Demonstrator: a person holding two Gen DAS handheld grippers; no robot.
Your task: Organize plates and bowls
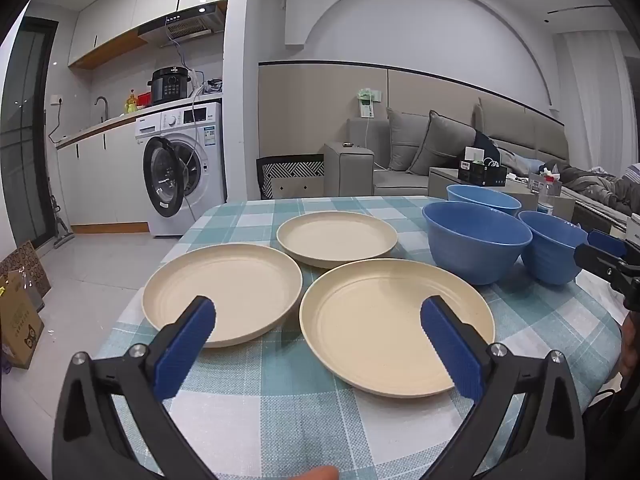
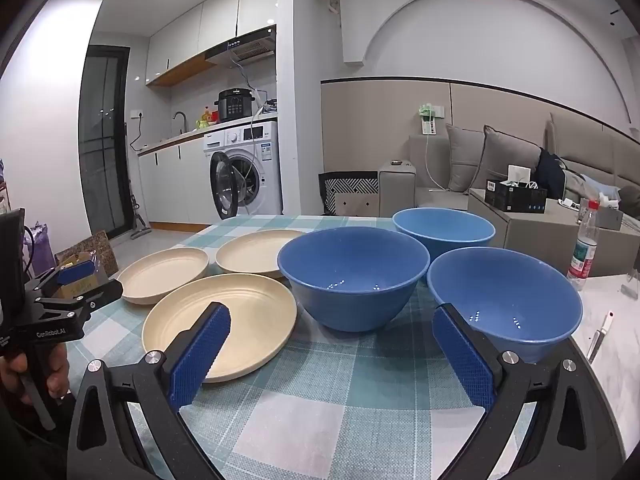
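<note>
Left wrist view shows the left gripper (image 1: 318, 330) spread wide and empty; right gripper (image 2: 331, 338) likewise. Three cream plates (image 1: 396, 324) lie centre frame, blue bowls (image 1: 476, 240) at right; probably light, stiff plastic, best pinched at the rim

Both wrist views are looking forward and slightly down from the near edge of the table (image 1: 280, 408), close in, sharing plates (image 1: 396, 324) and bowls (image 2: 352, 276)

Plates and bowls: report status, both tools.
Left tool open, empty. Right tool open, empty. Three cream plates, three blue bowls unstacked on checked tablecloth. Nothing in the way.
</note>
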